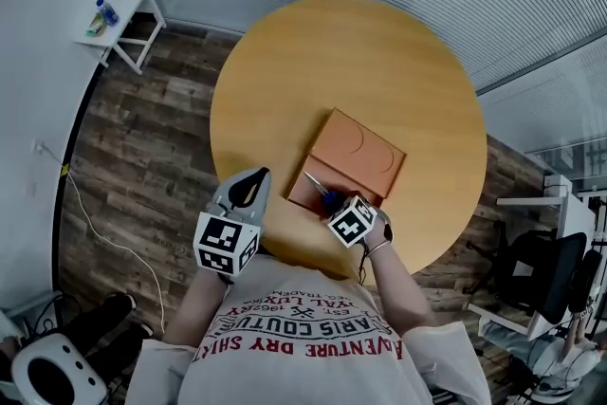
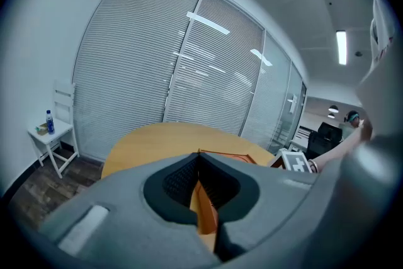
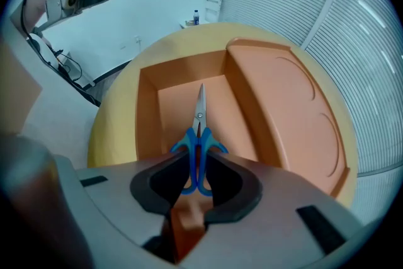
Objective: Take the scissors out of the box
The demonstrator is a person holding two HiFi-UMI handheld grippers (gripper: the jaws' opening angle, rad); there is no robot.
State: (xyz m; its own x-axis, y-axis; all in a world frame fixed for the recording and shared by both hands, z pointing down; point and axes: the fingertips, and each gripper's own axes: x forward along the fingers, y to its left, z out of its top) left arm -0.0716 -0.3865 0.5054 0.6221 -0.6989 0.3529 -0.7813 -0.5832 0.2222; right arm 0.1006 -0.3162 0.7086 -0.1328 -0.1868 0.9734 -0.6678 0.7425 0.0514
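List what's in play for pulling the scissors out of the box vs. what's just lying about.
In play:
- scissors, lying in the open box
- right gripper, jaws closing round the scissors' handles
- round table under the box

Lying about:
- left gripper, shut, empty
- white side table with a bottle
- floor cable
- office chair

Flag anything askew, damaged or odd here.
Nothing stands out. The box lies open on the table, with the scissors inside, blades closed. The right gripper has its jaws closing with the handles between them. No spill or damage shows.
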